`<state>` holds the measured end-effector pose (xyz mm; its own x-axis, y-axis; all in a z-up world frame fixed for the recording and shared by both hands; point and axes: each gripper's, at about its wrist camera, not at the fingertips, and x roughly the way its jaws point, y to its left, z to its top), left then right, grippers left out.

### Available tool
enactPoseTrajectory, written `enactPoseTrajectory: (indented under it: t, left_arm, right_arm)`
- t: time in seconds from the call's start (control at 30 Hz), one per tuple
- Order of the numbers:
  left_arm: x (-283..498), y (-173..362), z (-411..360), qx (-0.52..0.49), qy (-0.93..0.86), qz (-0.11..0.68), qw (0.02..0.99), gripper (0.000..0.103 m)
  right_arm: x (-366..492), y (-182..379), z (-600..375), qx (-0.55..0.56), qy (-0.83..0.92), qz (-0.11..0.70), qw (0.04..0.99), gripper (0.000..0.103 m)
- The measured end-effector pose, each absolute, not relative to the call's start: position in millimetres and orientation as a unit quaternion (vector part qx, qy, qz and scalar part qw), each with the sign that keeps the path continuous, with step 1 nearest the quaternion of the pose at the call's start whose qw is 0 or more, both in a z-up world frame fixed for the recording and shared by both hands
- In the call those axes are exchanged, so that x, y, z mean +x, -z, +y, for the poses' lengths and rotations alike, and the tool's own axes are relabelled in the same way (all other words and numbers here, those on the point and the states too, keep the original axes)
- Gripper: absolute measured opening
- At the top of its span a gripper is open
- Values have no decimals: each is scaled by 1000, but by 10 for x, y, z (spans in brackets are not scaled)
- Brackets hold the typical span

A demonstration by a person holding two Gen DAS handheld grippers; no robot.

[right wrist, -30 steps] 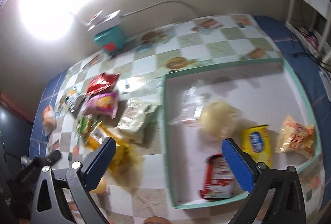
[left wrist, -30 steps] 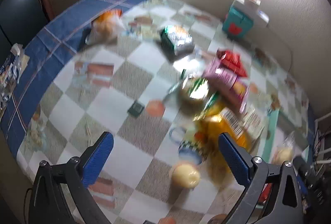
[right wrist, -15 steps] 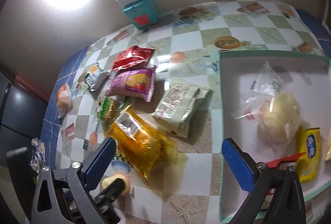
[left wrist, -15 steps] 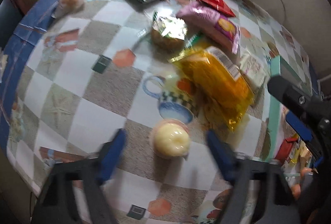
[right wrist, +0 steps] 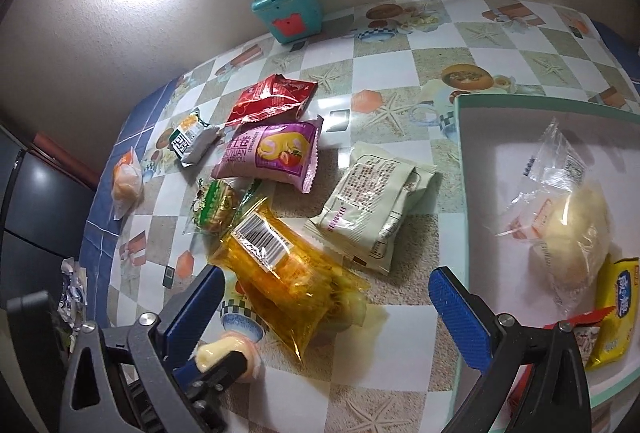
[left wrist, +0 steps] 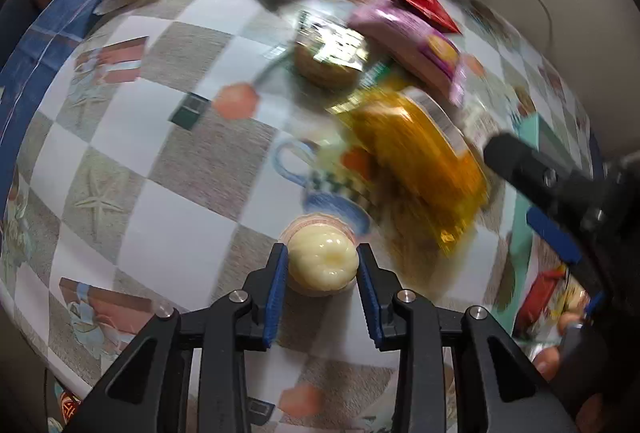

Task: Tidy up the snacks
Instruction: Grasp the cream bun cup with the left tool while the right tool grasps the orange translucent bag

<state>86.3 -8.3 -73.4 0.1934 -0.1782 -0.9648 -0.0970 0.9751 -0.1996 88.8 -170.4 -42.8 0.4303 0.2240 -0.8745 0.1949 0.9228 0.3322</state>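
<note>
A table covered by a checkered cloth point(right wrist: 384, 385) with printed seaside motifs is seen from both wrist views, with a teal-rimmed tray point(right wrist: 460, 169) at one side already holding several packets, among them a clear-wrapped bun point(right wrist: 576, 229) and a yellow packet point(right wrist: 614, 313). Loose snacks are scattered on the cloth near the tray: an orange-yellow bag point(right wrist: 284, 273), a pale green packet point(right wrist: 376, 201), a pink packet point(right wrist: 272, 153) and a red packet point(right wrist: 272, 99). The step in hand is judged to be the pick-up of a small pale yellow jelly cup point(left wrist: 322, 259), which stands on the cloth just beside the orange-yellow bag. The left gripper point(left wrist: 322, 269) is lowered around the cup, its blue pads point(left wrist: 277, 283) set on either side and appearing to touch or nearly touch it; whether a firm grip is made cannot be told. The right gripper point(right wrist: 328, 303) is held wide open above the orange-yellow bag, grasping nothing. Next, the cup would likely need to be squeezed gently, lifted clear of the bag and carried to the tray, with care taken not to crush its soft wall.
</note>
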Motion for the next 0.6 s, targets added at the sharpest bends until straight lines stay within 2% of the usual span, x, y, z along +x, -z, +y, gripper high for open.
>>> enactPoseTrajectory:
  t: [0.37, 0.43, 0.5, 0.57, 0.6]
  left_arm:
    - [1121, 639, 671, -202, -58, 596, 775, 36]
    - [1156, 662, 729, -214, -62, 598, 770, 36]
    - [1176, 674, 786, -223, -64, 598, 767, 36]
    - [1145, 707, 772, -226, -64, 597, 767, 36]
    - [1120, 670, 797, -227, -64, 597, 767, 36]
  right_arm:
    - [1043, 519, -1272, 104, -33, 545, 831, 103]
    - [1074, 555, -1176, 82, -33, 549, 831, 100]
    - [1094, 600, -1098, 63, -33, 554, 830, 92]
    - [1098, 637, -1047, 48, -30, 557, 828, 90]
    - [1101, 647, -1034, 45, -29, 559, 828, 85]
